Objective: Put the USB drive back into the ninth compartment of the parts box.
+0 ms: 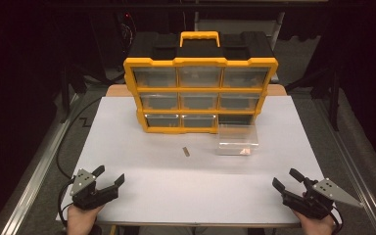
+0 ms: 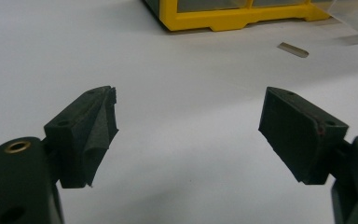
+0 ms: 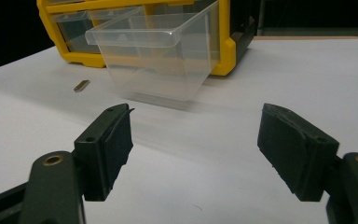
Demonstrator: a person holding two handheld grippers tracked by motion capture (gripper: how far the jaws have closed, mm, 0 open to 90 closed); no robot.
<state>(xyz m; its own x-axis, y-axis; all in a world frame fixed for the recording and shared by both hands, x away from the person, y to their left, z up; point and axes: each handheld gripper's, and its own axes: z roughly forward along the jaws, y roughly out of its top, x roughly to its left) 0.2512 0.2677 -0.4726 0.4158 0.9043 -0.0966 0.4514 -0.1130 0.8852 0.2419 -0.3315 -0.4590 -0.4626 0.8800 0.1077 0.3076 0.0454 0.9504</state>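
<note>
Both grippers parked near edge of tabletop (image 1: 142, 196), nothing started. Left gripper (image 1: 108, 176) and right gripper (image 1: 284, 178) spread wide, empty. Pulled-out clear drawer (image 1: 238, 139) ahead-left of right gripper; small metal piece (image 1: 186, 152) ahead-right of left. Yellow organizer (image 1: 200, 90) beyond. Guessing next: left pinches piece, low and narrow.

The high view looks forward and down over the white table (image 1: 191, 181); each gripper view sits low between its own jaws, facing the yellow organizer (image 1: 200, 95) (shared by all).
</note>
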